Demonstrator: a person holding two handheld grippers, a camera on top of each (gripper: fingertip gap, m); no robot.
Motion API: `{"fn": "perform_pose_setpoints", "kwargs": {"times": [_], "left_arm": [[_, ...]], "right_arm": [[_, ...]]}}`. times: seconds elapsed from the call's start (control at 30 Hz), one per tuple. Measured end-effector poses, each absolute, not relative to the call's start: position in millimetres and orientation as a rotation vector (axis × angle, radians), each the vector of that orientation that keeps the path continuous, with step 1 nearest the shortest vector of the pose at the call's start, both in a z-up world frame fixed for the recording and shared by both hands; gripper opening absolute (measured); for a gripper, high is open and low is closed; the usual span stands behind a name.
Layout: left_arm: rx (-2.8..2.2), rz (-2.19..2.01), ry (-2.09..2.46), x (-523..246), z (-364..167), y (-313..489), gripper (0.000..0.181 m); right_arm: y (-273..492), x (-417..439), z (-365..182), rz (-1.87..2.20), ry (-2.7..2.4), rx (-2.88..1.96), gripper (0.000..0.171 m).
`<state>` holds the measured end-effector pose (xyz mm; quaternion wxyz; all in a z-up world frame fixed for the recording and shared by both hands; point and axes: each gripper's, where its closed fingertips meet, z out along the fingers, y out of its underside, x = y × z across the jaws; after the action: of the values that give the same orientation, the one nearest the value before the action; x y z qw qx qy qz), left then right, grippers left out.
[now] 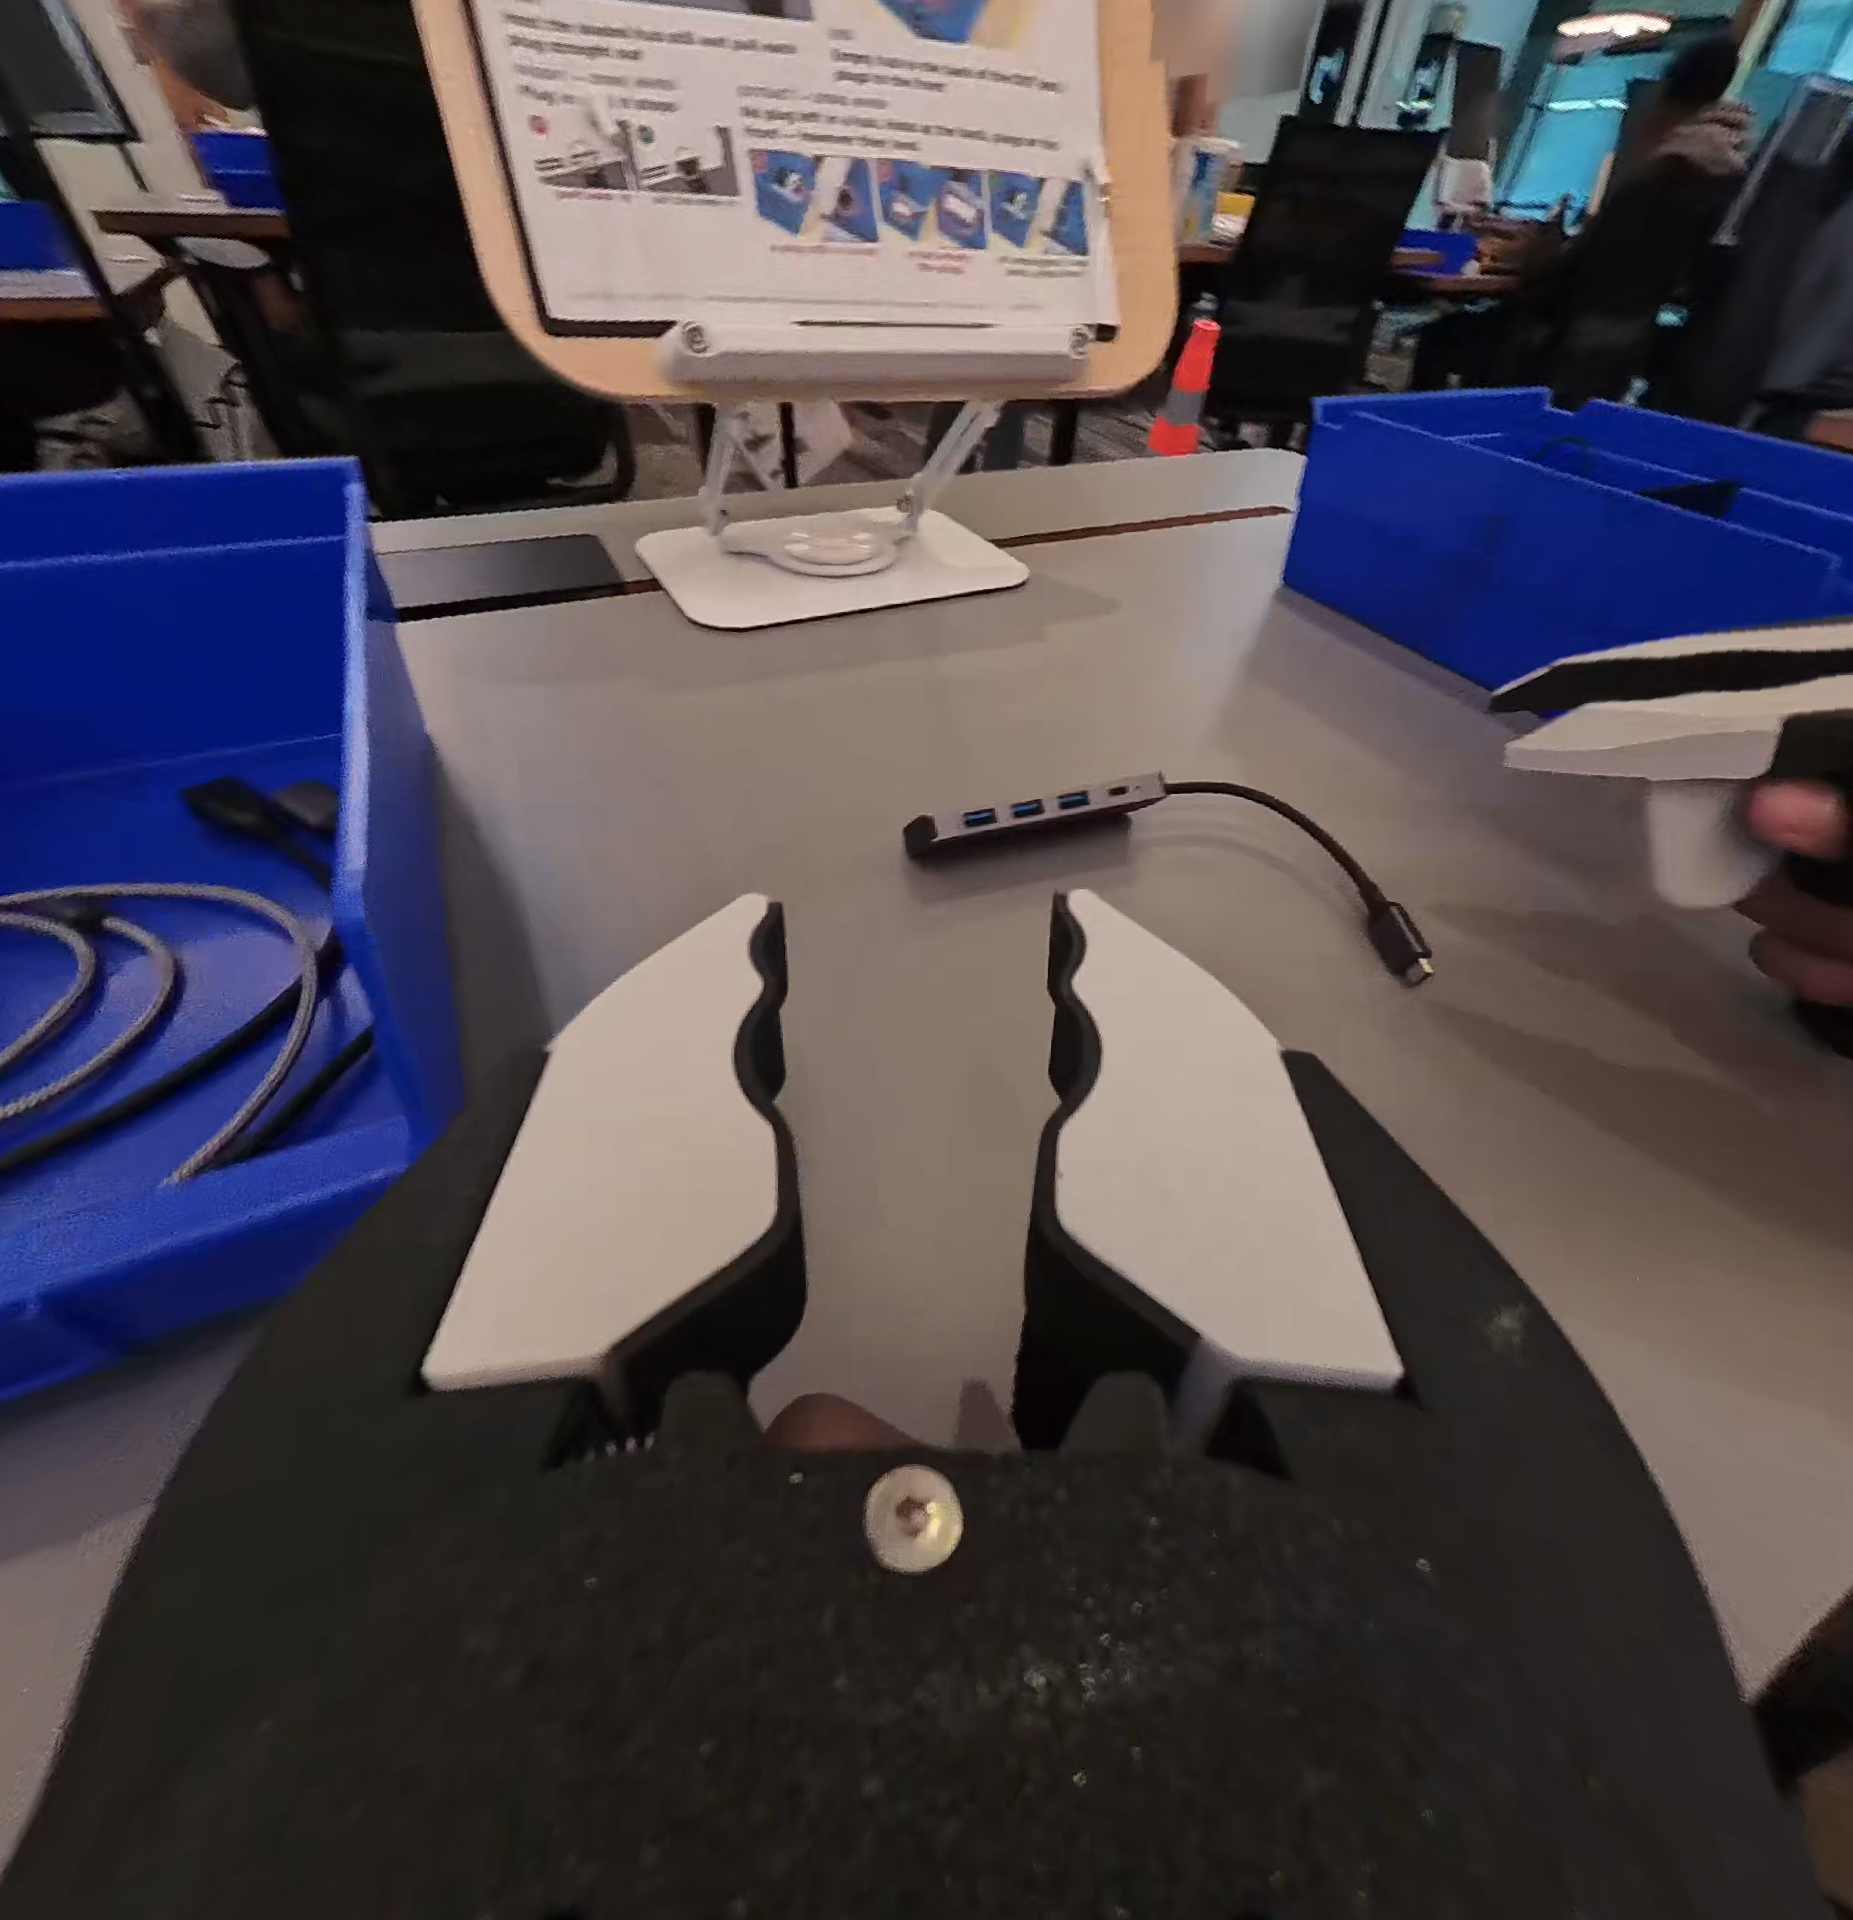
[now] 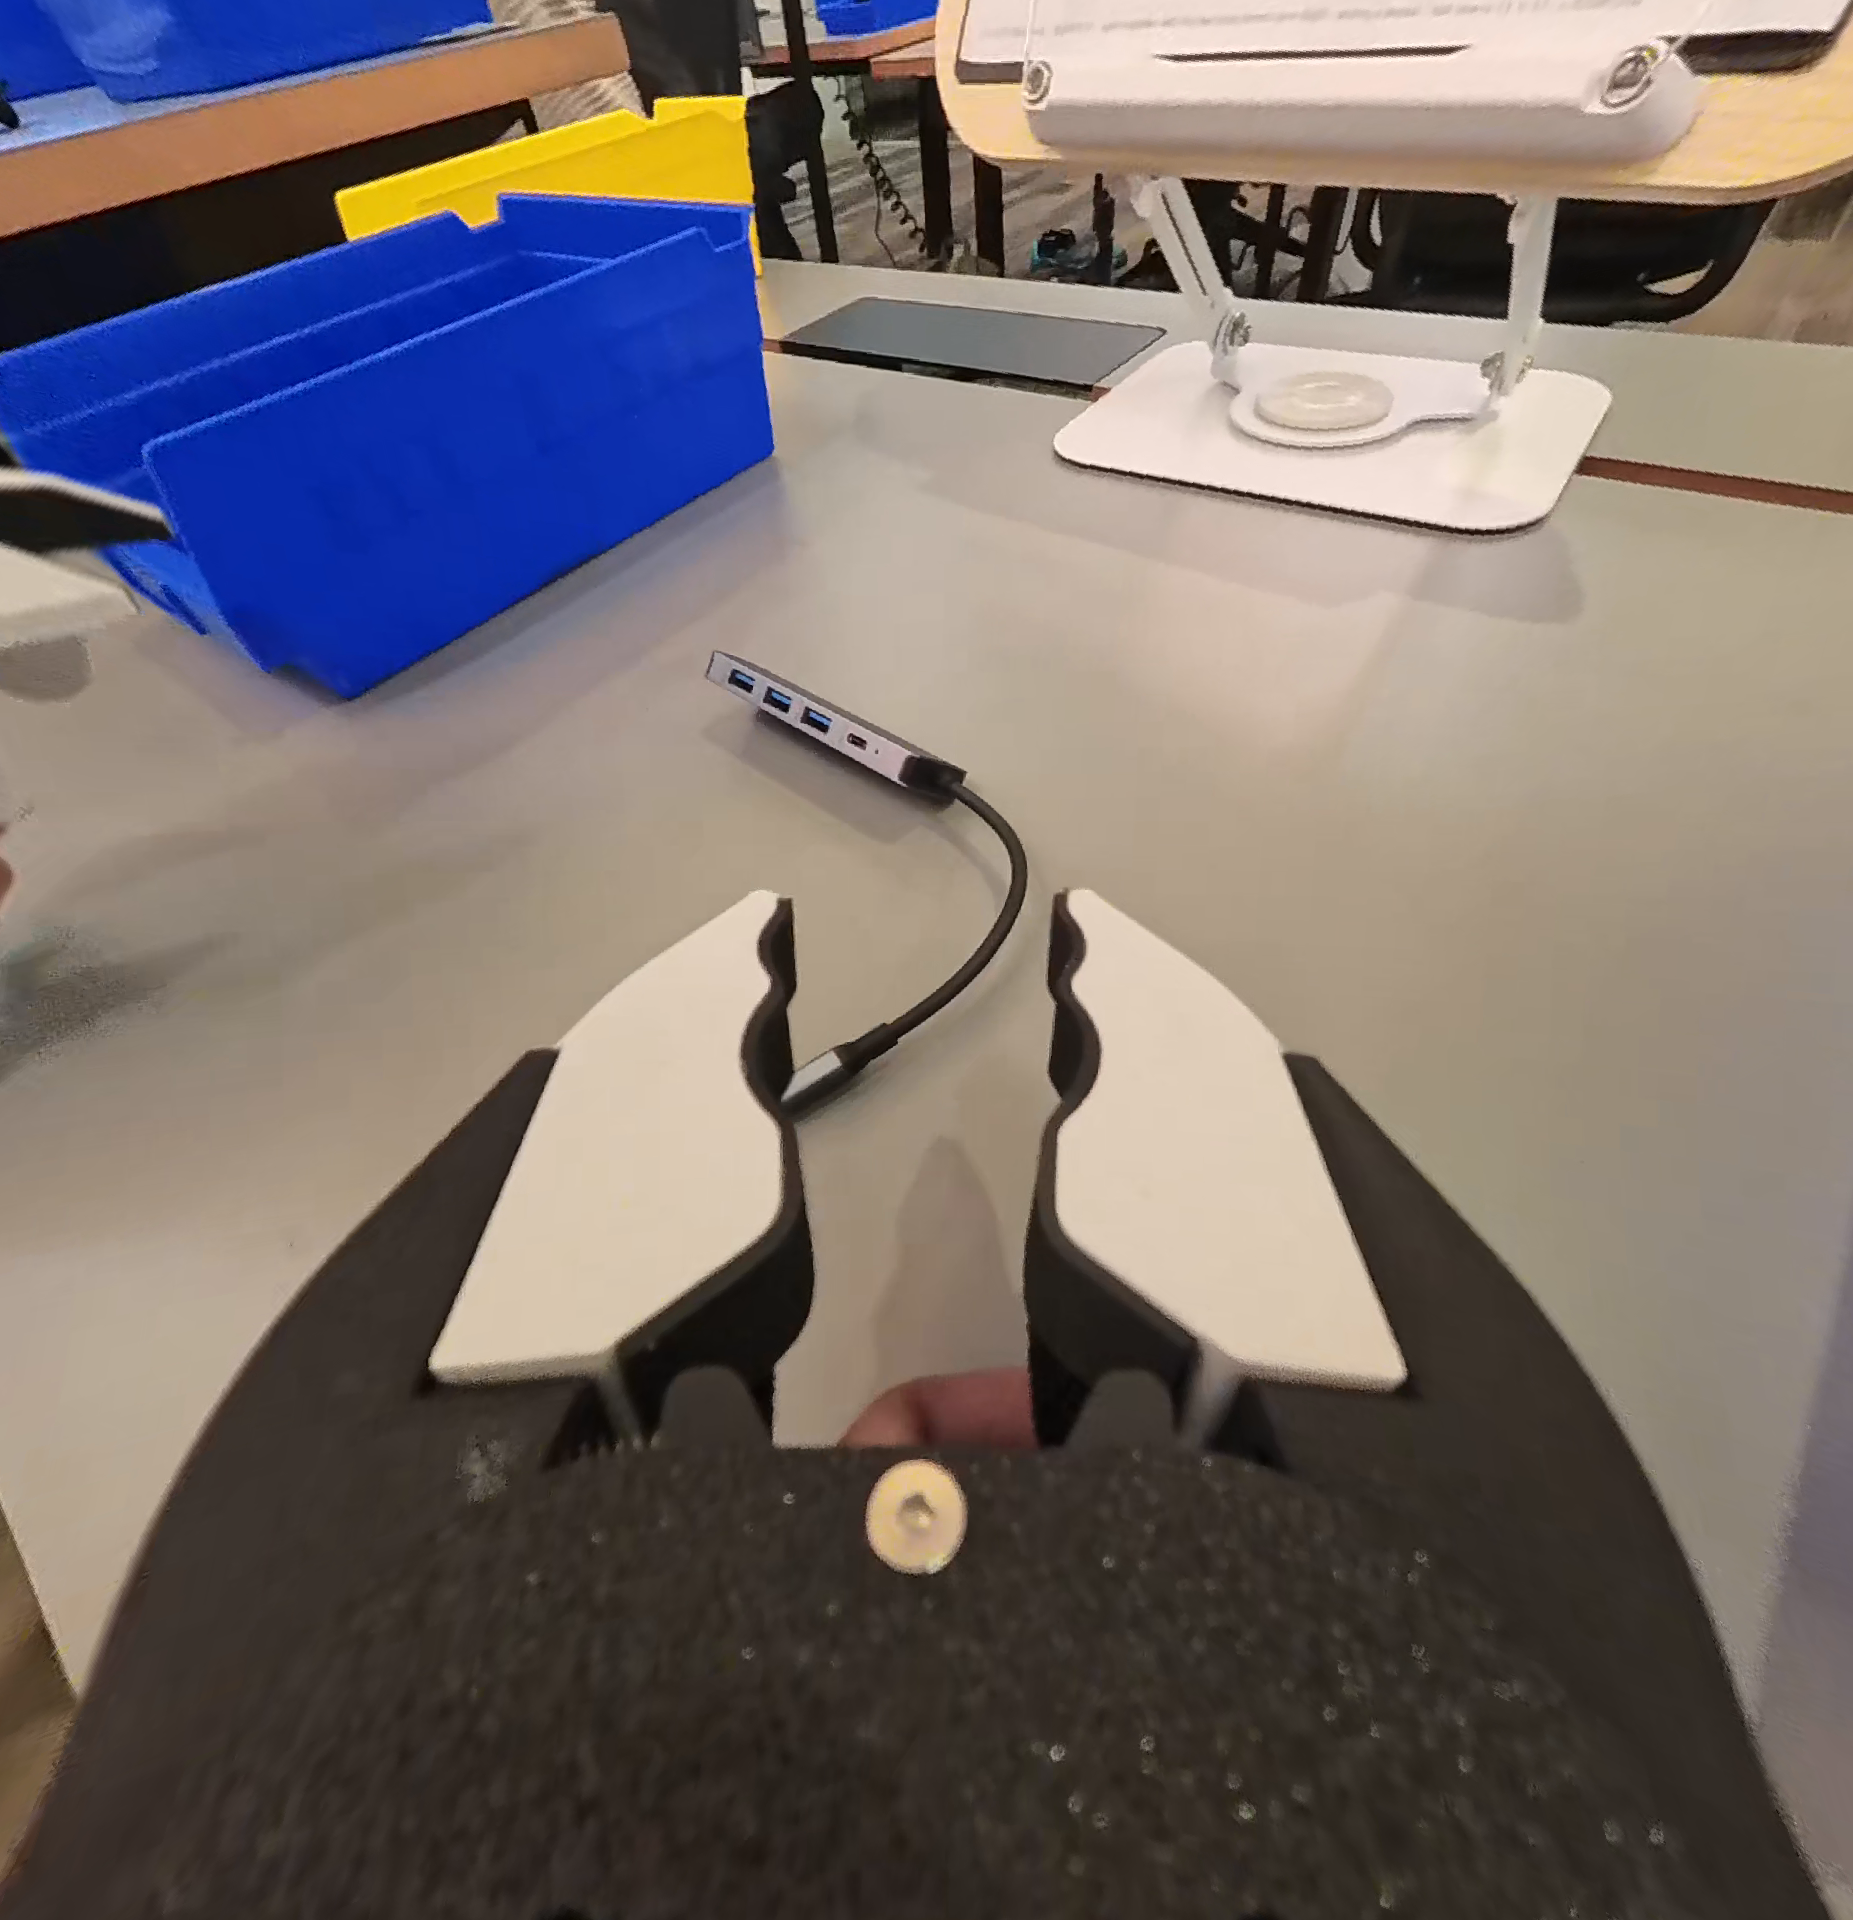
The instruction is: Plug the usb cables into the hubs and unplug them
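- Table (image 1: 1161, 675), grey, flat; bearing all items below.
- Left blue bin (image 1: 174, 935), at the table's left edge in the left wrist view; open-topped, holding the cables.
- Right blue bin (image 1: 1545, 530), at the far right in the left wrist view; divided inside, contents not discernible.
- Document stand (image 1: 828, 561), white base at the far middle of the table; hinged legs carrying a tan board with a printed sheet clipped on.
- Dark flat panel (image 2: 974, 338), set in the table surface just left of the stand base.
- Left gripper (image 1: 917, 914), white fingers with black inner pads, held above the near table; jaws parted to a moderate gap, nothing between them; pointing toward the hub, well short of it.
- Right gripper (image 2: 922, 914), same build, jaws parted to a like gap, empty; hovering over the hub's short lead. Seen side-on at the right edge of the left wrist view, with a hand (image 1: 1815, 914) around its grip.
- USB cables (image 1: 143, 1018), braided grey and plain black, coiled loosely in the left blue bin; one dark plug end lying at the bin's far side.
- USB hub (image 1: 1036, 821), slim grey bar, lying mid-table between the two bins; three blue ports and one small port along the near-facing side, all unoccupied.
- Hub lead (image 2: 995, 914), short black cord curving from the hub's right end toward the near right; plug resting on the table, connected to nothing.
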<state>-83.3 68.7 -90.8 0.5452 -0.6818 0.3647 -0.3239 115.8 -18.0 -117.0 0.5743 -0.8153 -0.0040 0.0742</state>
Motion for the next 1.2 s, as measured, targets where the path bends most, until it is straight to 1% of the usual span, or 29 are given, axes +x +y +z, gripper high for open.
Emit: {"fn": "perform_pose_setpoints", "kwargs": {"times": [0.07, 0.33, 0.73, 1.2], "left_arm": [[-1.633, -0.752, 0.822, -87.2, -98.2, 73.0, 0.047], [-1.609, -0.772, 0.726, -96.1, -90.9, 76.3, 0.042], [-1.649, -0.805, 0.740, -93.3, -95.7, 77.8, 0.048], [-1.658, -0.827, 0.740, -93.8, -95.5, 78.5, 0.046]], "right_arm": [[-17.2, 113.8, -118.5, 0.164, 0.001, -1.911, 0.047], [-17.9, 109.4, -123.0, 0.058, -0.037, -1.919, 0.045], [-16.5, 108.4, -126.2, 0.114, -0.032, -1.940, 0.044], [-16.2, 107.7, -126.6, 0.154, -0.028, -1.943, 0.043]]}}
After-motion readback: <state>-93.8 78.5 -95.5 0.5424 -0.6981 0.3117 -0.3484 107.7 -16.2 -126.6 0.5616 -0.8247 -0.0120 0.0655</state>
